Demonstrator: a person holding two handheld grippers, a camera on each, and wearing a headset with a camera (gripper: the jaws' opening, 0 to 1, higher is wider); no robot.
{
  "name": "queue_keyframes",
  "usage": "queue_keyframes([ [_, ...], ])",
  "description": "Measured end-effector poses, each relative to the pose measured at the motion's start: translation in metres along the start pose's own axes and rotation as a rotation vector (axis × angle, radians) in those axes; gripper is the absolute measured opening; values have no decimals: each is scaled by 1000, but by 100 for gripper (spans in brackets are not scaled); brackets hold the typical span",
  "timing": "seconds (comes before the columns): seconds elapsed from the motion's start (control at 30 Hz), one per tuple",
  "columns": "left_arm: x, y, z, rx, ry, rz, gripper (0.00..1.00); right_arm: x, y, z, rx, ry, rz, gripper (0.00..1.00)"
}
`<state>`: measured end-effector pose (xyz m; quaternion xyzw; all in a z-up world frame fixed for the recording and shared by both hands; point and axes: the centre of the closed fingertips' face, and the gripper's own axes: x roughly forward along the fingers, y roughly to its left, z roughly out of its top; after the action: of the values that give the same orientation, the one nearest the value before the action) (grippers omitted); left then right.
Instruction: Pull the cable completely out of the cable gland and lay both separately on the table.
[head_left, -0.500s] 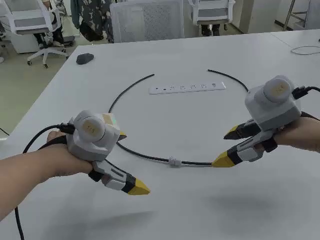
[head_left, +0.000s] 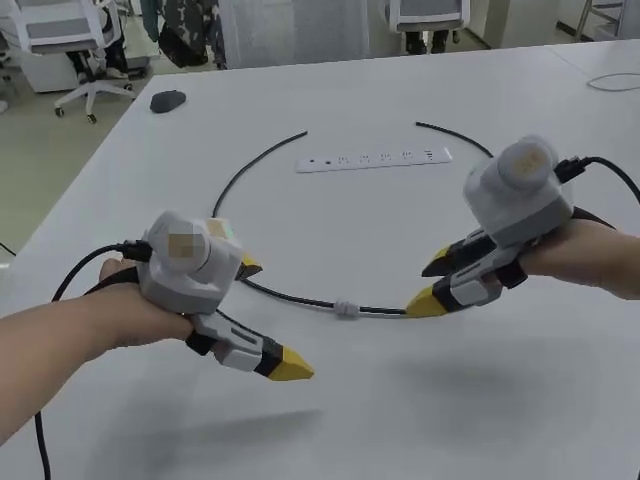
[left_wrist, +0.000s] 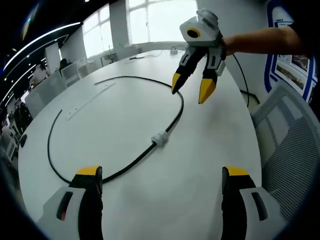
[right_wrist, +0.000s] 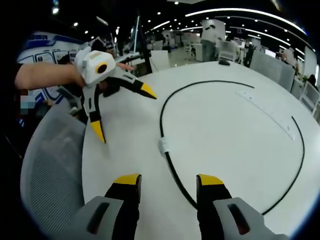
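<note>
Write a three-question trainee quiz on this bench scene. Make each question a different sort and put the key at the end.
1. True or false: the cable gland sits threaded on the cable.
2. Pick one. The right claw is: A) shut on the cable; B) open; C) shut on the cable gland.
3. Short answer: what long white thing lies on the table inside the cable's loop?

Key: 1 true. 2 B. 3 the power strip.
</note>
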<state>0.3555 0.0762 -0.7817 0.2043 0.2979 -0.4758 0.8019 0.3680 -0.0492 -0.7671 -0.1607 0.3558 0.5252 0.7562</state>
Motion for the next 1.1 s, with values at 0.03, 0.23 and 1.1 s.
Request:
queue_keyframes([
  [0.03,0,0,-1,-2,1,1,99,1,0,0,-3,0,-2,45],
  [0.23,1,0,-7,-16,14,1,99,10,-2,-7,-44,24,-6,60],
  [1.1,5,10,-11,-70,19,-30,100,25,-12,-5,-71,4,-10,99],
])
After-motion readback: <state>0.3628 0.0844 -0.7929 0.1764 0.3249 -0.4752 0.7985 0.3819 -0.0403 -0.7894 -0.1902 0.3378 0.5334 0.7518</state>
